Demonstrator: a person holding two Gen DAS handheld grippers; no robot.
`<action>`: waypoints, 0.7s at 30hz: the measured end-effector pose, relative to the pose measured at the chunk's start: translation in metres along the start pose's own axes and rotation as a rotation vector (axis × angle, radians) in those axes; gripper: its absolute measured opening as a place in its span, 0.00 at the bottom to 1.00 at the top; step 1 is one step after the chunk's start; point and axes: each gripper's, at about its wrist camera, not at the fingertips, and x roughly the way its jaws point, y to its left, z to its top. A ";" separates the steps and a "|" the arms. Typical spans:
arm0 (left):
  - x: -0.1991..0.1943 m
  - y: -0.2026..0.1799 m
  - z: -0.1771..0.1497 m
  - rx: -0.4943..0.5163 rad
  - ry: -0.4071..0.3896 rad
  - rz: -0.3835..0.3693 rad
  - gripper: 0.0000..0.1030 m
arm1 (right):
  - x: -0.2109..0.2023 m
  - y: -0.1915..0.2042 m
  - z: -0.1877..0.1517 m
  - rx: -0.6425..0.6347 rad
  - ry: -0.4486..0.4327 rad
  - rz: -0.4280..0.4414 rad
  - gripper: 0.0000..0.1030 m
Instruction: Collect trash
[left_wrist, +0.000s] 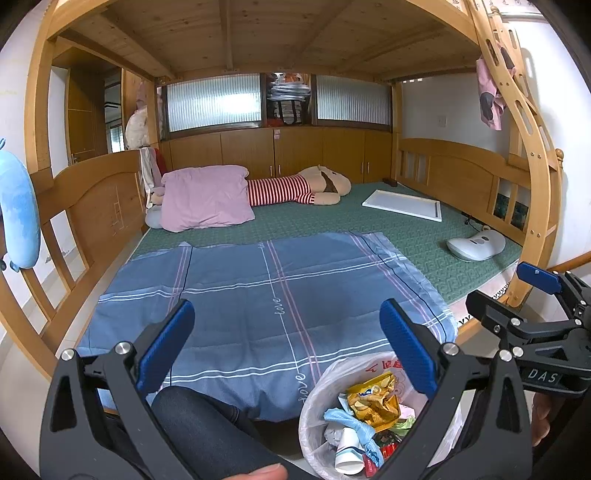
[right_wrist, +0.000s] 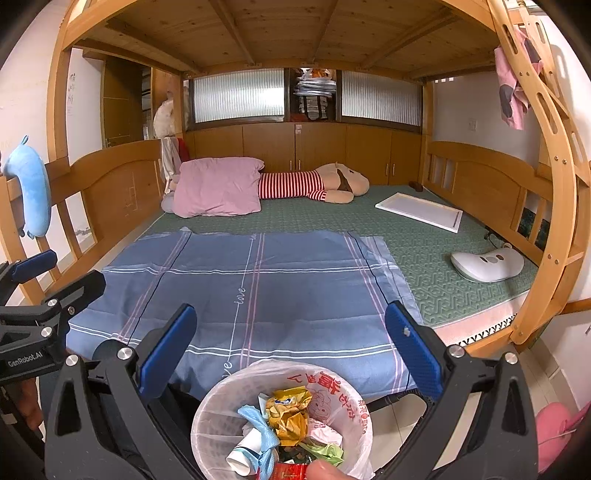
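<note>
Wooden bunk bed (right_wrist: 122, 184) is filling both views, a blue plaid sheet (right_wrist: 258, 288) lying bare of litter. At six o'clock the lined trash bin (right_wrist: 343, 402) is holding wrappers (right_wrist: 290, 417) and a paper cup (left_wrist: 347, 452). Left gripper (left_wrist: 286, 349) and right gripper (right_wrist: 290, 349) are hovering with jaws spread and gripping nothing. Collection looks nearly done; scanning the mattress before withdrawing seems wise.

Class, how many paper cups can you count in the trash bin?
1: a white paper cup lying on its side among the wrappers in the lined trash bin. More may be buried underneath.
</note>
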 end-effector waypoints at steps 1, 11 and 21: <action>0.000 0.000 0.000 0.000 0.000 0.000 0.97 | 0.000 0.000 0.000 0.001 0.000 -0.001 0.97; 0.000 0.000 -0.002 -0.001 0.004 0.001 0.97 | 0.001 0.000 -0.003 0.007 0.009 -0.001 0.97; 0.001 0.001 -0.004 -0.002 0.008 0.004 0.97 | 0.005 -0.002 -0.001 0.010 0.014 0.000 0.97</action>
